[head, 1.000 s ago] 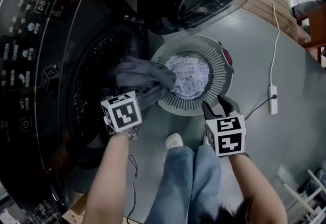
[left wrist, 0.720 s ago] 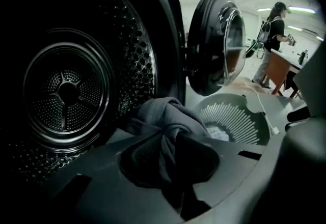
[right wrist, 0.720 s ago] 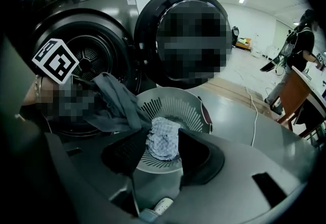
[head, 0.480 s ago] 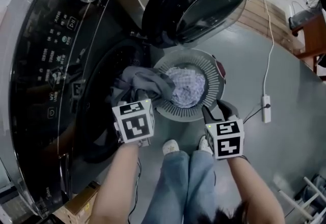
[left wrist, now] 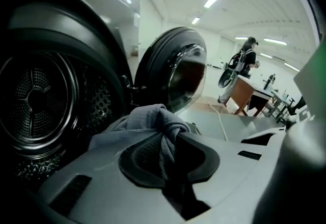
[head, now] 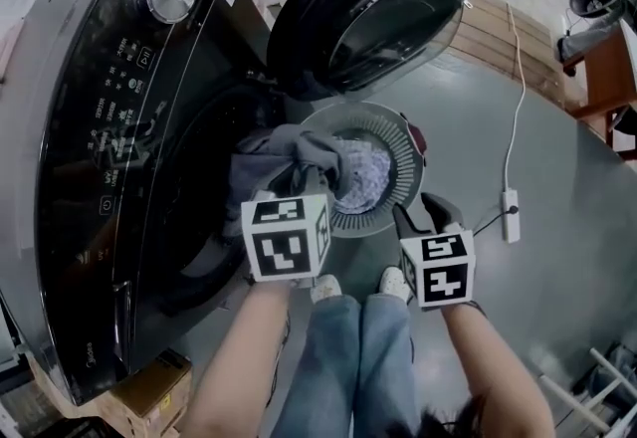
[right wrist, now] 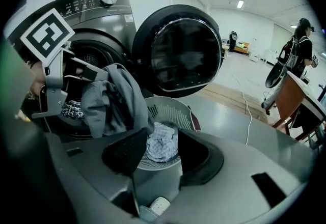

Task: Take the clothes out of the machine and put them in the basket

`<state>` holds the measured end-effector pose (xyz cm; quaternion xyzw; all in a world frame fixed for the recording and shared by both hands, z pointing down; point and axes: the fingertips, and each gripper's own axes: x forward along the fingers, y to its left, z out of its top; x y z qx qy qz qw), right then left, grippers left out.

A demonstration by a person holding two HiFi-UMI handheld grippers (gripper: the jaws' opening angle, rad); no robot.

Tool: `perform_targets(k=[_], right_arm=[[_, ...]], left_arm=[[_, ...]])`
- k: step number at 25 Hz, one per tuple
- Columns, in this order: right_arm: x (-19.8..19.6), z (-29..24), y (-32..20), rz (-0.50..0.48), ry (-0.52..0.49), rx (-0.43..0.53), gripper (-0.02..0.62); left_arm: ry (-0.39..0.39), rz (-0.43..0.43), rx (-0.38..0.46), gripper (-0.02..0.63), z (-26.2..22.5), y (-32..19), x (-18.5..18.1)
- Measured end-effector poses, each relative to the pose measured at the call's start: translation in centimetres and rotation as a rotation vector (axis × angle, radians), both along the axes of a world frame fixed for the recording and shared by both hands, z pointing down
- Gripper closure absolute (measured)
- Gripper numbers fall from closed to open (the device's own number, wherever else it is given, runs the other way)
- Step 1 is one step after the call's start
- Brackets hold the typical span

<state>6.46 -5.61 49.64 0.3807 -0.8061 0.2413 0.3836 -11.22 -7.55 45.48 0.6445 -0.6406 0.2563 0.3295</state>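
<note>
Head view: the grey garment (head: 284,149) hangs bunched from the left gripper (head: 311,177), between the mouth of the washer (head: 109,127) and the basket (head: 403,142) on the floor. Its far part reaches towards the washer's opening. I judge that this loose part could catch on the opening's rim, or drag on the floor short of the basket, if the gripper swings across too low. A checked cloth (head: 363,185) already lies in the basket. The right gripper (head: 423,215) hovers just beside the basket's near rim and touches nothing.

Left gripper view: only a narrow twist of the garment sits in the grip, and the bulk hangs beyond it. That weight could pull the garment free mid-swing. The fingers (left wrist: 140,159) are almost together, clamped on the twist.

Right gripper view: the garment drapes wide beside the basket, so too early a release would likely leave it over the rim or on the floor. This gripper's fingers (right wrist: 125,151) stand partly apart with nothing between them. The basket and checked cloth show through the gap.
</note>
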Motion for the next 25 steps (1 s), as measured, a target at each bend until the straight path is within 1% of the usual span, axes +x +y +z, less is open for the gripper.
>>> perform_targets(k=[5, 6, 9, 11, 13, 15, 18, 19, 21, 22, 24, 25], right_arm=[[1.1, -0.6, 0.0, 0.002, 0.002, 0.001, 0.405], [1.4, -0.7, -0.1, 0.004, 0.003, 0.002, 0.406], [2.0, -1.0, -0.7, 0.018, 0.001, 0.007, 0.407], [2.3, -1.2, -1.1, 0.028, -0.005, 0.011, 0.408], [2.5, -1.4, -1.5, 0.033, -0.009, 0.015, 0.408], [2.7, -1.3, -1.8, 0.034, -0.010, 0.016, 0.408], [3.1, -1.2, -2.0, 0.037, -0.007, 0.011, 0.408], [3.2, -1.1, -1.9, 0.036, -0.006, 0.008, 0.408], [3.4, -0.8, -1.8, 0.032, -0.001, 0.003, 0.409], [3.5, -0.7, -1.8, 0.029, 0.002, 0.001, 0.410], [3.7, -0.4, -1.8, 0.027, 0.005, -0.002, 0.410], [3.7, -0.3, -1.8, 0.028, 0.004, -0.004, 0.410]], left_arm=[[0.069, 0.046, 0.045, 0.557, -1.8, -1.4, 3.4], [0.094, 0.056, 0.059, 0.557, -2.2, -1.7, 4.0], [0.208, 0.109, 0.104, 0.555, -3.6, -2.8, 6.1], [0.244, 0.157, 0.123, 0.555, -4.2, -3.3, 7.3], [0.239, 0.181, 0.125, 0.555, -4.3, -3.8, 8.0], [0.214, 0.177, 0.096, 0.555, -3.5, -4.1, 8.2], [0.173, 0.167, -0.020, 0.544, -1.1, -3.9, 8.3], [0.176, 0.163, -0.054, 0.499, -0.3, -3.8, 8.4], [0.184, 0.150, -0.091, 0.274, 0.6, -3.6, 8.4], [0.173, 0.147, -0.100, 0.230, 0.9, -3.6, 8.3], [0.116, 0.154, -0.106, 0.201, 1.6, -3.4, 7.7], [0.085, 0.160, -0.107, 0.197, 1.8, -3.3, 7.3]])
